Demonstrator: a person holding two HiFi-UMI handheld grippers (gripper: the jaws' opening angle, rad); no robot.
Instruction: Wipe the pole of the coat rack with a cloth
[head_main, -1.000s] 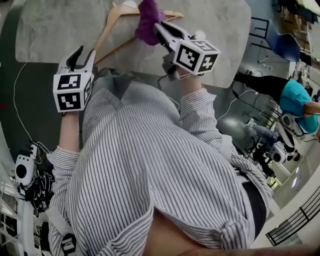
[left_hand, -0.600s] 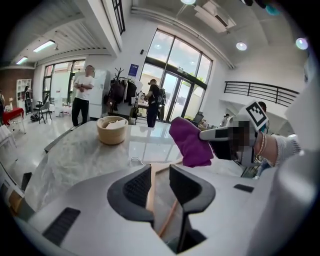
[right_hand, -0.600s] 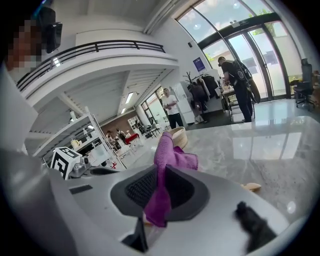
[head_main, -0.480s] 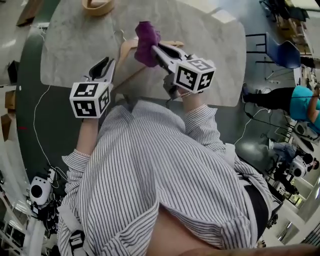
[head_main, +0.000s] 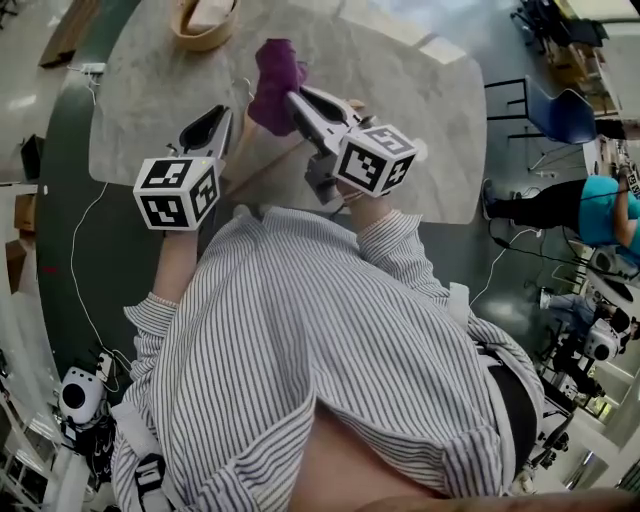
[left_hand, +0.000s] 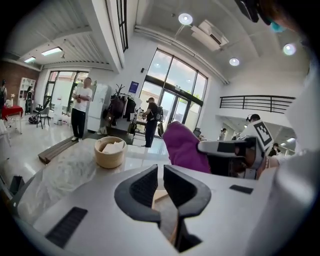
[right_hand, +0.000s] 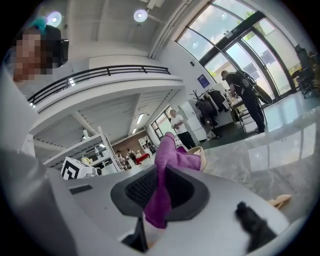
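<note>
The right gripper (head_main: 297, 100) clamps a crumpled purple cloth (head_main: 272, 78) above the grey marble table (head_main: 430, 130)'s near edge; the left gripper (head_main: 214, 120) is closing, empty; wiping looks unstarted.

You're in a big open lab or showroom hall.
Tall glass doors (left_hand: 175, 102), mezzanine railing (right_hand: 100, 75), storage shelving (right_hand: 92, 145), people (left_hand: 80, 107) standing about, marble table (head_main: 430, 130) before you.

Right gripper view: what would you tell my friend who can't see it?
The right gripper has its grey jaws shut on a purple cloth that sticks up between them. Behind it are a pale marble table and a round basket; people stand by big windows.
</note>
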